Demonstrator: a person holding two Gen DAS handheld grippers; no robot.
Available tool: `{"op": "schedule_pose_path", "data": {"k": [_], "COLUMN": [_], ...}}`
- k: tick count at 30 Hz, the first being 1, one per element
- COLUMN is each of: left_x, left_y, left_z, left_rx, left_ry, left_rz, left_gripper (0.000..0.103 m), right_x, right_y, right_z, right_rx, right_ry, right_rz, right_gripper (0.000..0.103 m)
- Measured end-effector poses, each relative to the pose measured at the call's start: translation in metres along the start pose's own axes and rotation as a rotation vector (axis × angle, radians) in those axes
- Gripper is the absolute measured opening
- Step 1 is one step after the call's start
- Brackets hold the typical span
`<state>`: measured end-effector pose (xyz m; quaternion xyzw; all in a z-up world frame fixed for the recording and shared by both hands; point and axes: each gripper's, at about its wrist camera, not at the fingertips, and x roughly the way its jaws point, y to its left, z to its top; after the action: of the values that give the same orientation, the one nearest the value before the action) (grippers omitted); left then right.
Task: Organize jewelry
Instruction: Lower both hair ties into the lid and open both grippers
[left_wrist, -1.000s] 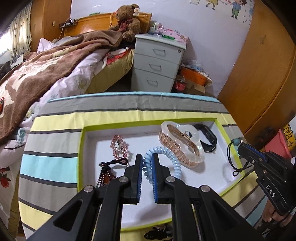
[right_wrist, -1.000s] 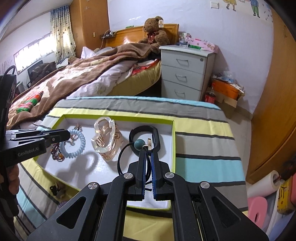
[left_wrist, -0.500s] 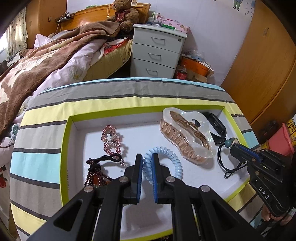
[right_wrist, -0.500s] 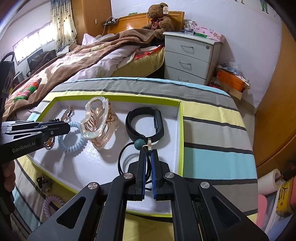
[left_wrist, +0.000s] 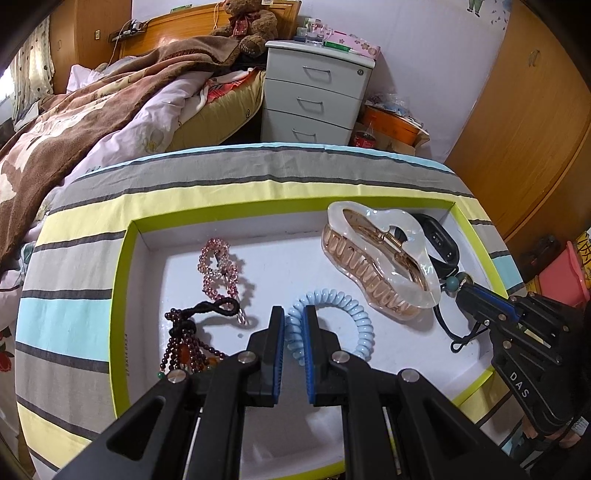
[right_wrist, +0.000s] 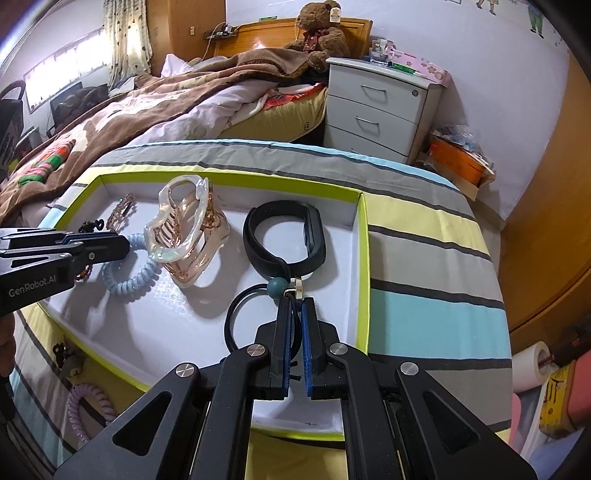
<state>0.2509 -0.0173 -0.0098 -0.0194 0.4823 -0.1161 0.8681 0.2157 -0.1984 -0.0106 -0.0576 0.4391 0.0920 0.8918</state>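
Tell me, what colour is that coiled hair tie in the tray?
Pale blue. The coiled hair tie shows best in the left wrist view.

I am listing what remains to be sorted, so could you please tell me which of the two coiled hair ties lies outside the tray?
The purple coiled hair tie, lying on the striped cloth beside the tray; the light-blue one is inside the tray.

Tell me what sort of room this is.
Most likely a bedroom, perhaps a child's: an unmade bed with a brown blanket, a teddy bear on its headboard, and a white bedside drawer unit beside it.
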Motion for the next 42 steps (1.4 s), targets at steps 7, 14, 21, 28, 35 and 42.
{"op": "schedule_pose_path", "data": {"k": [7, 14, 21, 28, 35, 42], "left_x": [-0.0005, -0.0006, -0.0016, -0.0023, -0.0039, -0.0067], "left_y": [-0.0001, 0.0010, 0.0028, 0.0016, 0.0008, -0.0015], "left_z": [0.0003, 0.0006, -0.0004, -0.0008, -0.0007, 0.0004], "left_rx": [-0.001, 0.000, -0.001, -0.003, -0.004, -0.003], "left_ry": [0.001, 0.003, 0.005, 0.008, 0.009, 0.002], "left_rz": [0.001, 0.007, 0.007, 0.011, 0.016, 0.019], "left_gripper": [0.010, 0.011, 0.022, 0.028, 0.037, 0.045], "right_x": [-0.0002, 0.0001, 0.0008, 0.0005, -0.0004, -0.0043], "right_y": [0.0023, 0.0016, 0.0028, 0.0022, -0.0006, 0.0008], "right_z": [0.0004, 0.0009, 0.0016, 0.0017, 0.0026, 0.0030], "right_rx": [-0.009, -0.013, -0.017, -0.016, -0.015, -0.011], "right_ry": [-0.001, -0.001, 0.000, -0.002, -0.014, -0.021], "right_rz": [-0.006, -0.011, -0.017, -0.016, -0.022, -0.015], "right_gripper": [0.005, 0.005, 0.006, 0.007, 0.013, 0.028]}}
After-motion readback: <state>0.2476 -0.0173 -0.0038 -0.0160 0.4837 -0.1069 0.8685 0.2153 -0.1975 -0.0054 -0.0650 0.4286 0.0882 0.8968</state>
